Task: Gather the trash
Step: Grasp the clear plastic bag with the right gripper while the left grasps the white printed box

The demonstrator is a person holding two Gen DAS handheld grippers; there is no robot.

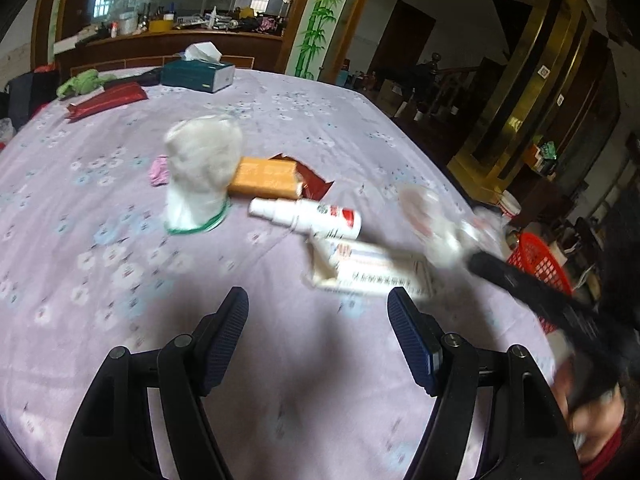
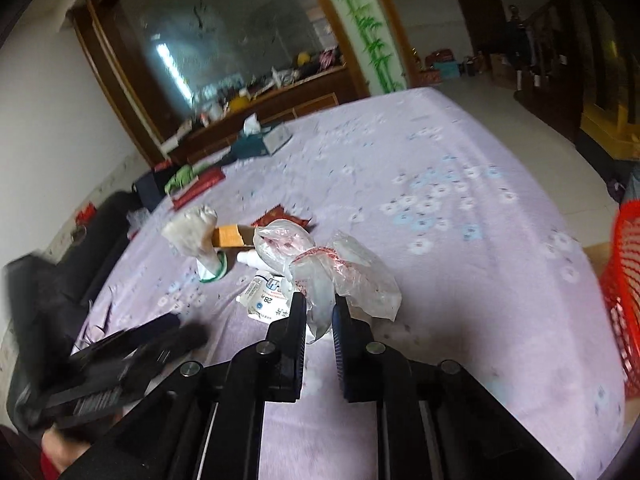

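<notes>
My right gripper [image 2: 319, 307] is shut on a crumpled clear plastic bag [image 2: 352, 268] with red print, held above the lilac flowered tablecloth [image 2: 460, 208]. The same bag [image 1: 432, 220] appears blurred at the right of the left wrist view, ahead of the right gripper's black arm. My left gripper [image 1: 318, 300] hovers open over the cloth, nothing between its fingers. Ahead of it lie a white medicine box [image 1: 372, 270], a white spray bottle [image 1: 308, 216], an orange box [image 1: 266, 178] on a red wrapper, a white plastic cup-shaped bag [image 1: 202, 178] with a green rim, and a pink scrap [image 1: 159, 170].
A red mesh basket [image 2: 626, 300] stands off the table's right edge, also seen as the basket [image 1: 538, 260]. At the far side sit a teal tissue box [image 1: 198, 74], a green cloth [image 1: 82, 82] and a dark red packet [image 1: 106, 100]. A cluttered wooden sideboard [image 1: 168, 40] lines the wall.
</notes>
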